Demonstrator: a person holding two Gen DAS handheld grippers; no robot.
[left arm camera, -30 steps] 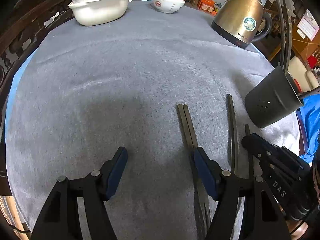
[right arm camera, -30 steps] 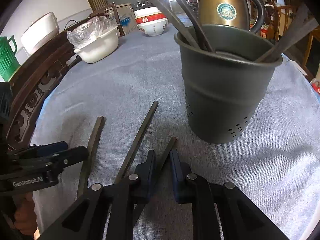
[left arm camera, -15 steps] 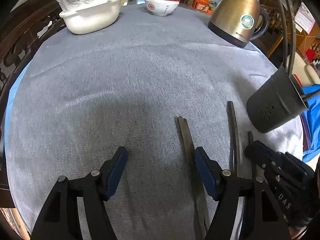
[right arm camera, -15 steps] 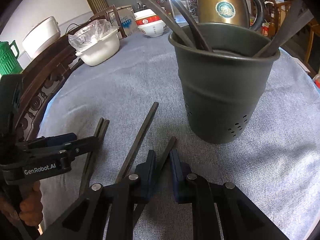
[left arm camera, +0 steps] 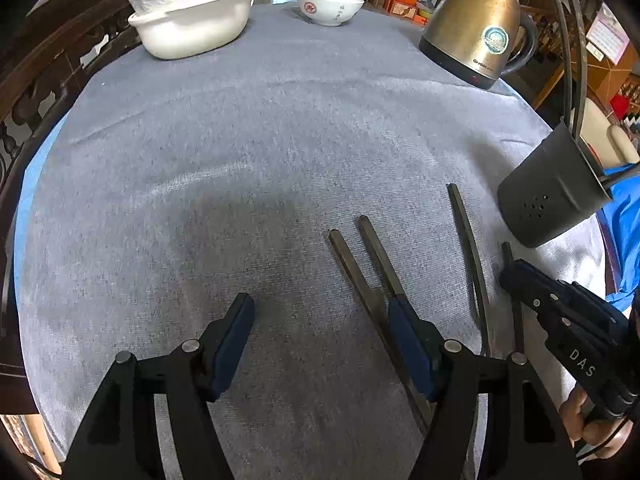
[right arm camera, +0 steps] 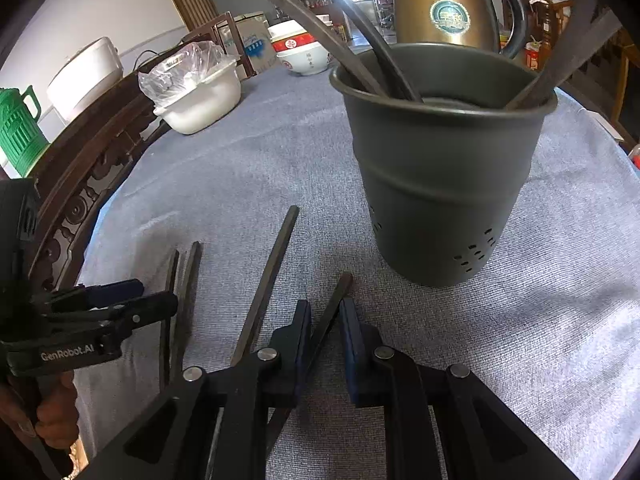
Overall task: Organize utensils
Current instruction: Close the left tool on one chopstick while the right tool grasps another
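Several dark chopsticks lie on the grey tablecloth. A pair (left arm camera: pixel 360 264) lies under the right finger of my left gripper (left arm camera: pixel 320 332), which is open; the pair also shows in the right wrist view (right arm camera: pixel 184 280). A single chopstick (left arm camera: pixel 468 240) lies further right, also seen in the right wrist view (right arm camera: pixel 272 276). My right gripper (right arm camera: pixel 326 320) is shut on another chopstick (right arm camera: pixel 336 300), low over the cloth. The dark grey utensil holder (right arm camera: pixel 436 184) stands just beyond, holding several utensils; it also shows in the left wrist view (left arm camera: pixel 548 200).
A gold kettle (left arm camera: pixel 476 28) stands at the back right. A white basin with a plastic bag (left arm camera: pixel 192 24) and stacked bowls (left arm camera: pixel 330 2) stand at the back. A dark carved wooden chair (right arm camera: pixel 80 184) runs along the table's left edge.
The chopstick pair under my left gripper has spread apart and sits angled. My left gripper has shifted slightly. My right gripper stays shut on its chopstick.
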